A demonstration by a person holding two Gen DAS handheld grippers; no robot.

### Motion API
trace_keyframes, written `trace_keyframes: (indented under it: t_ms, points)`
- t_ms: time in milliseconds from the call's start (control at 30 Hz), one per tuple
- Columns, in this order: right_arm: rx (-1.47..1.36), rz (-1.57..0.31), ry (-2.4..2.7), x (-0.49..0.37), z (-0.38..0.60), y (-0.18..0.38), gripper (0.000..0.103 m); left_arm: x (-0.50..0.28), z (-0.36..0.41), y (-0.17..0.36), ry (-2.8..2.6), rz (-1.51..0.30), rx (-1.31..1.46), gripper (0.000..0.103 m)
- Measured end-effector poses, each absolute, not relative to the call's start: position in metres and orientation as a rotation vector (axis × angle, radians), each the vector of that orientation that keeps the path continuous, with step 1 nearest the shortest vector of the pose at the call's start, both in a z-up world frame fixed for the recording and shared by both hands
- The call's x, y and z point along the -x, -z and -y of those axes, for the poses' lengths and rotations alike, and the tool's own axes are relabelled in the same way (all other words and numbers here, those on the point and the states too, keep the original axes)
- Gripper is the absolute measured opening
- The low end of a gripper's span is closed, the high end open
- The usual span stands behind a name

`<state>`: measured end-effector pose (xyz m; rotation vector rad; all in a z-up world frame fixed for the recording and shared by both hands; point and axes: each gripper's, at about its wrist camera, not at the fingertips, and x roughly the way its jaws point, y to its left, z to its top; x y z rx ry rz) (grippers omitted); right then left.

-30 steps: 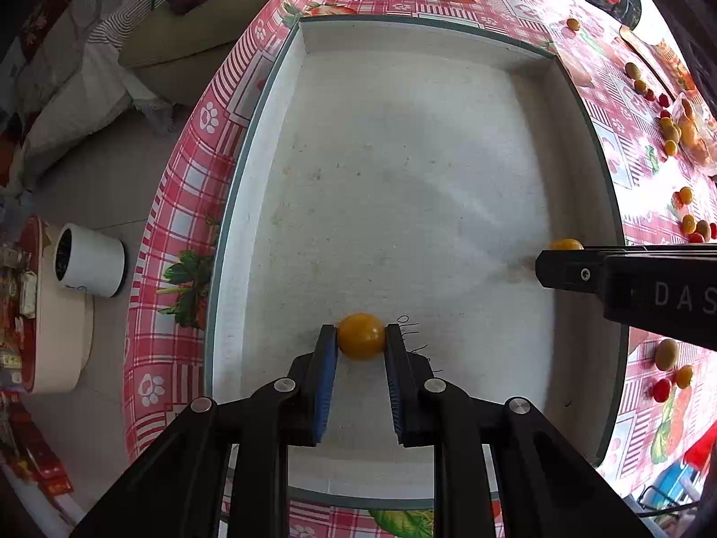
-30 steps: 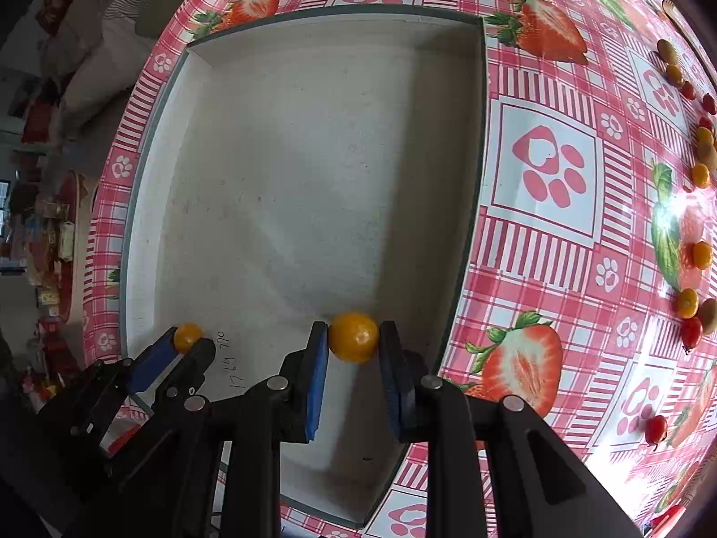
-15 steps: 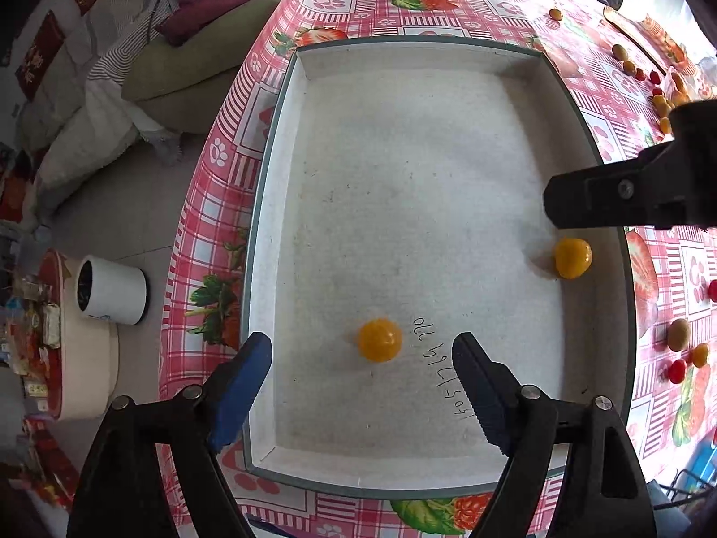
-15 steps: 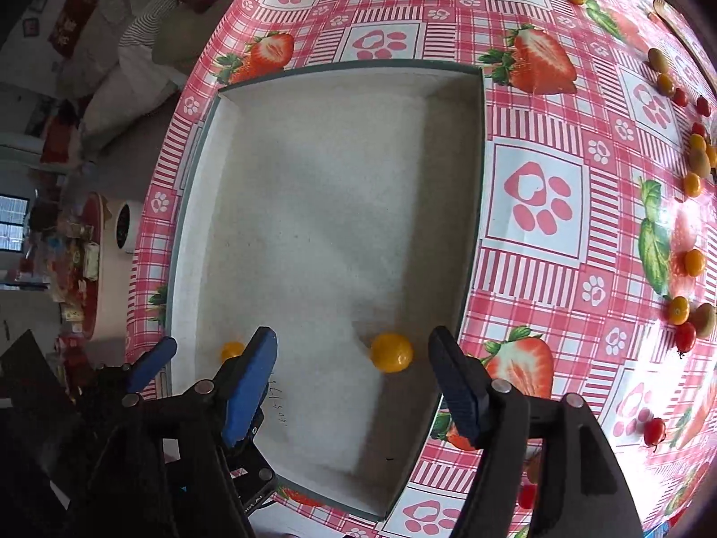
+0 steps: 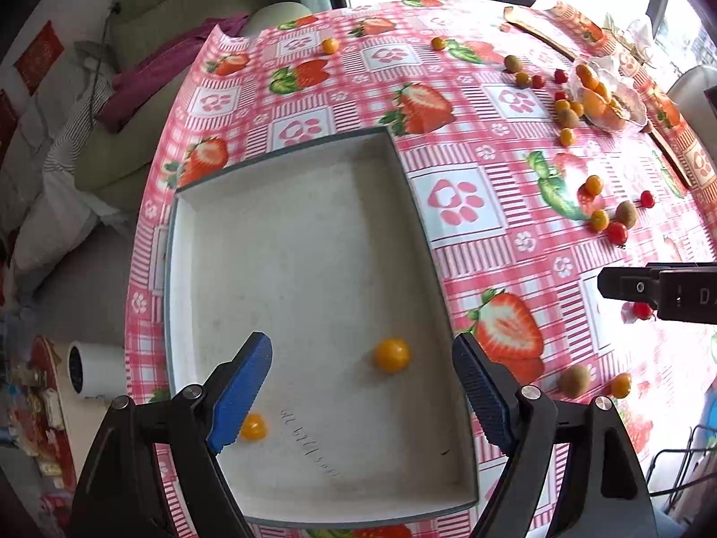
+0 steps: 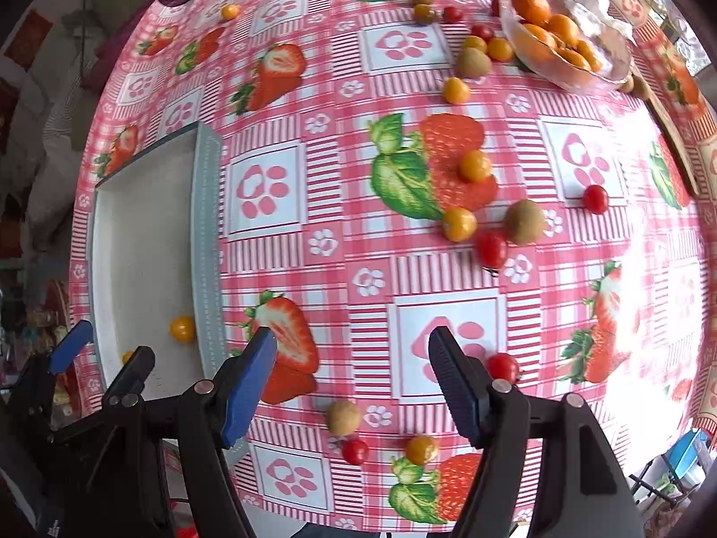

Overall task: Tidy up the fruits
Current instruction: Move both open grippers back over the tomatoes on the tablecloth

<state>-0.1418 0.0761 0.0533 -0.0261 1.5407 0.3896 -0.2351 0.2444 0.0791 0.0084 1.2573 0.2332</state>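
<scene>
Fruits (image 6: pixel 456 224) scattered beside tray (image 6: pixel 207 242)

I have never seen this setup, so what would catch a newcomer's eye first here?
Probably the loud pink strawberry-and-paw tablecloth, strewn on its right side with small yellow, red and brown fruits. Next, the big white tray on the table's left part, holding just two yellow fruits near its close end. Then the two black grippers, left gripper over the tray and right gripper over the cloth, both with jaws wide open and holding nothing.
</scene>
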Motion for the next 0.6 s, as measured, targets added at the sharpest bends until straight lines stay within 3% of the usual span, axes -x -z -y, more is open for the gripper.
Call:
trace_keyframes:
  t_ms: [200,600]
  points:
    - [-0.038,-1.546,-0.243,0.121,-0.008,-0.046,0.074,0.196,-0.193,-0.082,-0.122,-1.259,-0.064,0.084]
    - [-0.101,-1.540,-0.141,0.096,0.059,-0.031,0.074,0.135,-0.121,-0.030,-0.011,-1.305,-0.151,0.084]
